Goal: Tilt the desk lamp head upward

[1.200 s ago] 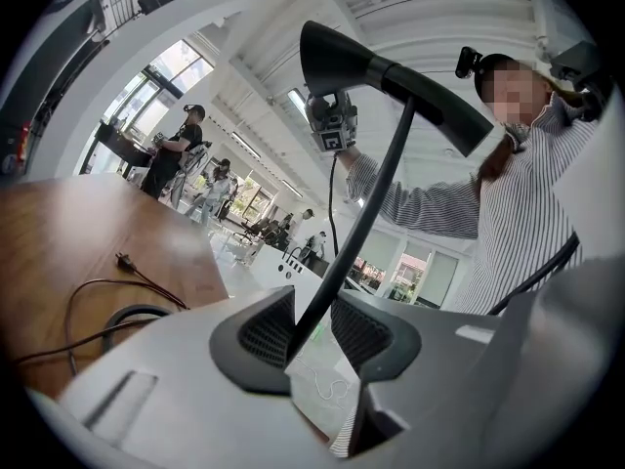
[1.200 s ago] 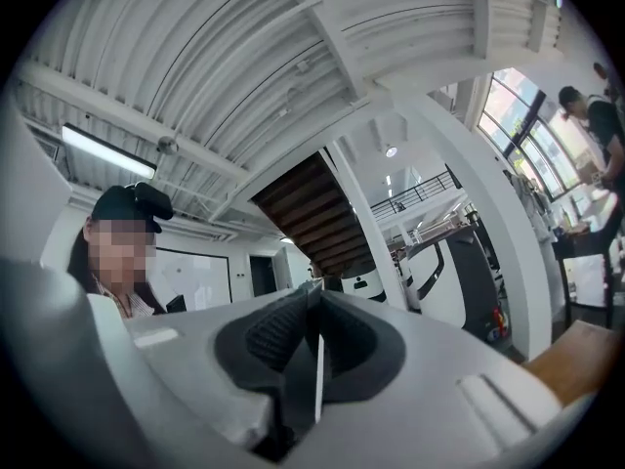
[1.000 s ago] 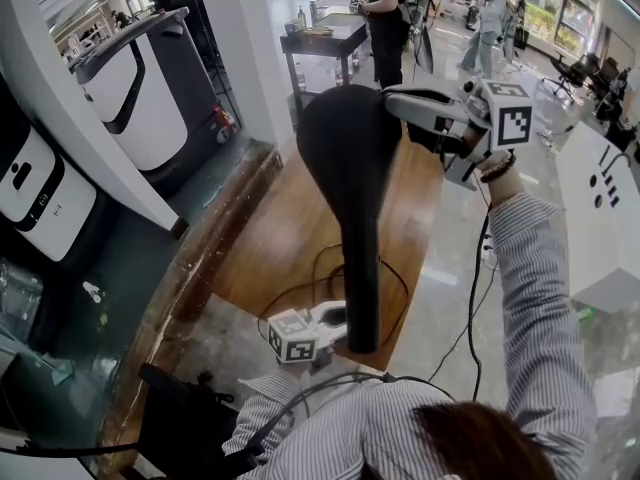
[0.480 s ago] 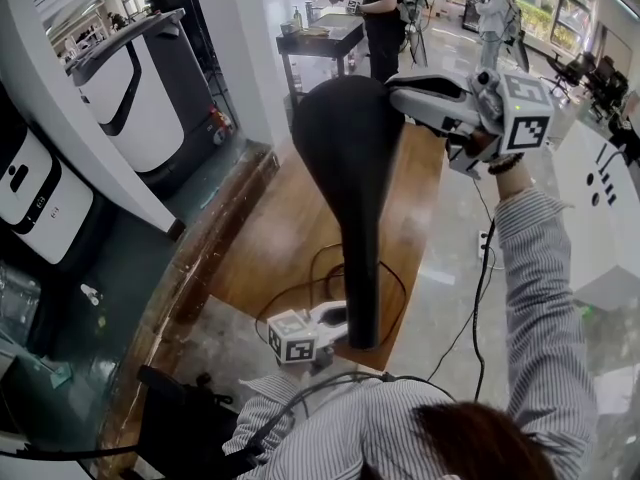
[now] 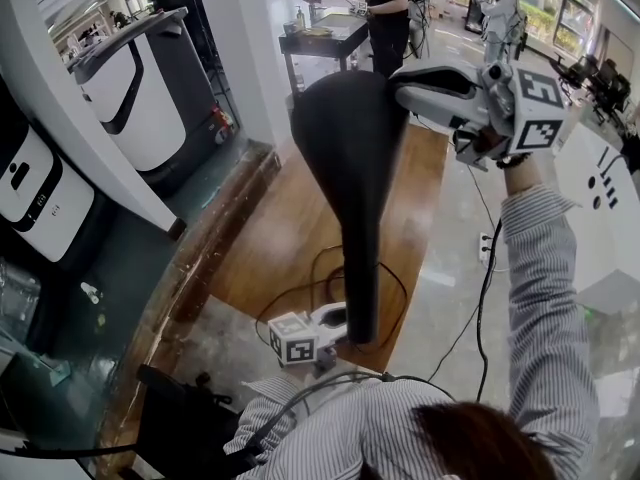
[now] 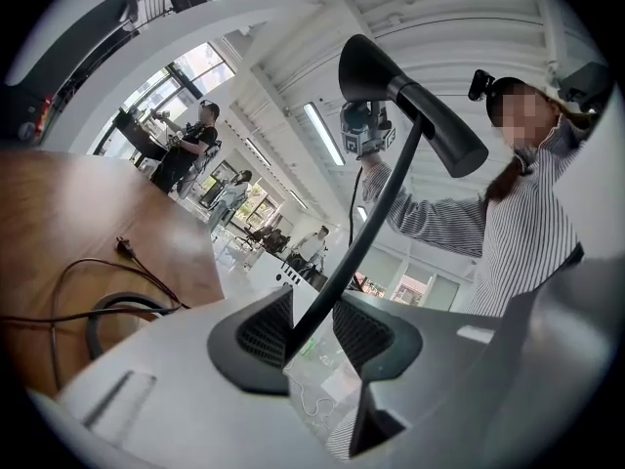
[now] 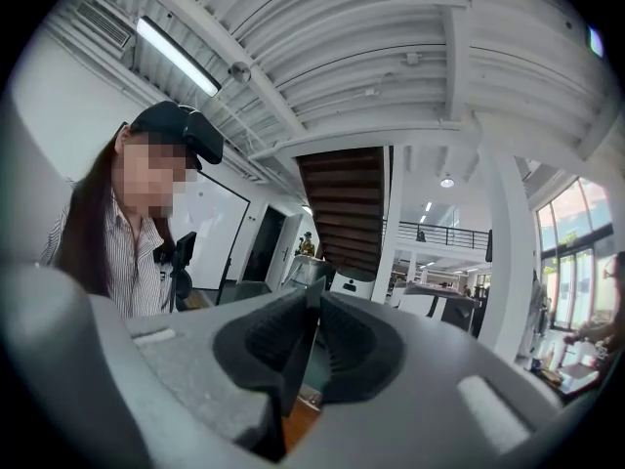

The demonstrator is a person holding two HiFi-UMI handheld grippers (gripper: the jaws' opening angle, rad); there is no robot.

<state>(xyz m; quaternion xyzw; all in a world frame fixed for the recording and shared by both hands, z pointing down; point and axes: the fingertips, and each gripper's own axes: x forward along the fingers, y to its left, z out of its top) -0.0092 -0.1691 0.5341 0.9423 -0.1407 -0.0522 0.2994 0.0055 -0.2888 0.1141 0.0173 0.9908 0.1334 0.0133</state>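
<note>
A black desk lamp stands on the wooden table (image 5: 290,218), its broad head (image 5: 345,133) raised high and its thin stem (image 5: 362,258) running down to the near edge. My right gripper (image 5: 405,86) is shut on the head's right rim; in the right gripper view that thin dark rim (image 7: 301,355) sits pinched between the pads. My left gripper (image 5: 338,320) is low on the stem. Its jaws are opening: the stem (image 6: 376,213) passes between them against one pad, with a gap on the other side. The left gripper view also shows the lamp head (image 6: 391,76) overhead.
A black cable (image 5: 320,268) loops on the table around the lamp's foot, its plug end (image 6: 122,247) lying loose. White machines (image 5: 150,78) stand to the left, a white cabinet (image 5: 600,198) to the right. People stand at a dark table (image 5: 330,33) behind.
My right gripper has risen and moved a little right with the lamp head's rim, lifting that side of the head. The left gripper has stayed low on the stem.
</note>
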